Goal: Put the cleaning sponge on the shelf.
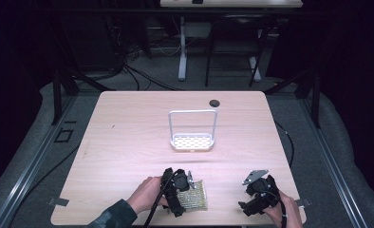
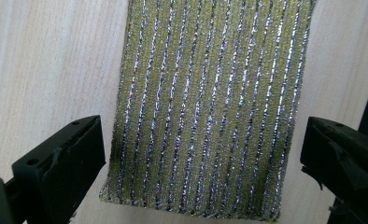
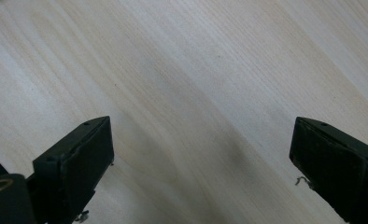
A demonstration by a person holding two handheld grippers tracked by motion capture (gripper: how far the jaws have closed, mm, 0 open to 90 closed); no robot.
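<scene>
An olive-green scouring pad point(image 1: 196, 195) with silver glitter stripes lies flat near the table's front edge. My left gripper point(image 1: 178, 190) hovers right over it, pointing down, open. In the left gripper view the pad point(image 2: 210, 107) spans the gap between the two black jaws, which stand apart on either side of its near end without touching it. My right gripper point(image 1: 257, 197) is open too, held low at the front right over bare wood point(image 3: 196, 107), nothing between its jaws. A white wire-handled rack point(image 1: 192, 129) with a perforated base stands upright at mid-table.
A small dark round grommet point(image 1: 214, 103) sits in the tabletop near the far edge. The light wood table point(image 1: 128, 142) stands on grey floor, with cables and another desk's legs point(image 1: 182, 57) behind it.
</scene>
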